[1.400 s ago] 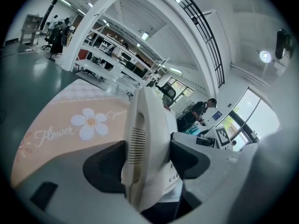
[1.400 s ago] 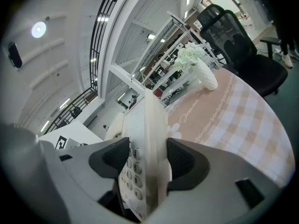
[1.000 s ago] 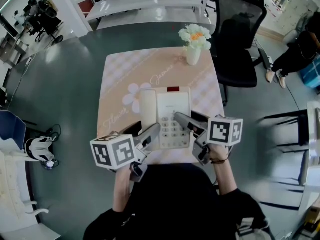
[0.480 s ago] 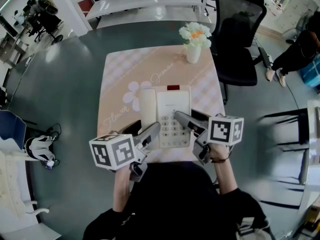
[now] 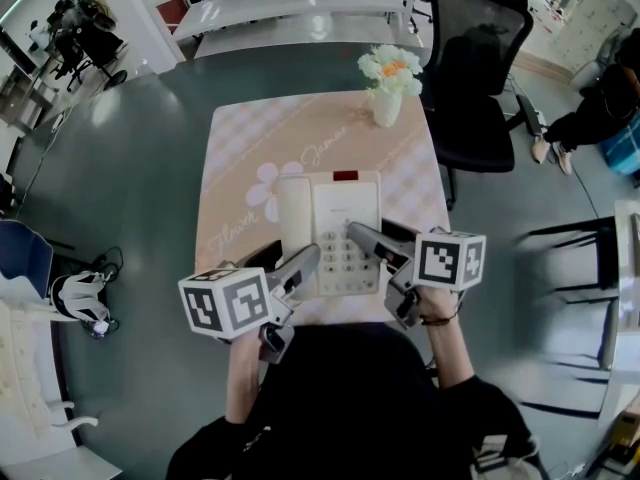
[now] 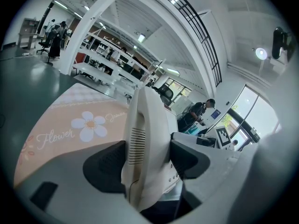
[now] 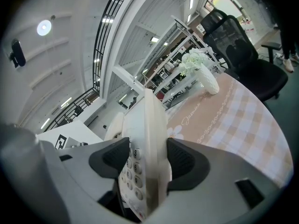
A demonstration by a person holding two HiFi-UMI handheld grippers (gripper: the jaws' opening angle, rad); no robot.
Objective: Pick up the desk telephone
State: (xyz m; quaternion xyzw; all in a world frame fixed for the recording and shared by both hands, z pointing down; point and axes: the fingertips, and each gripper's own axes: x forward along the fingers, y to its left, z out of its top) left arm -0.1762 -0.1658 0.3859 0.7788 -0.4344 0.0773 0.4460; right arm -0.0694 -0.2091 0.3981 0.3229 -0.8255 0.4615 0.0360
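Note:
The white desk telephone (image 5: 332, 230) lies on the pink flower-print table (image 5: 240, 148), handset on its left side, keypad on the right. My left gripper (image 5: 300, 264) is shut on the phone's near left edge. In the left gripper view the handset side (image 6: 145, 139) stands pinched between the two dark pads (image 6: 105, 164). My right gripper (image 5: 366, 240) is shut on the near right edge by the keypad. In the right gripper view the phone's edge with its number keys (image 7: 145, 139) is held between the pads (image 7: 187, 158). Whether the phone is off the table I cannot tell.
A white vase of flowers (image 5: 388, 90) stands at the table's far right corner. A black office chair (image 5: 478, 78) is just beyond the table on the right. White shelving (image 5: 280, 8) runs along the back, and a person (image 5: 600, 98) sits at far right.

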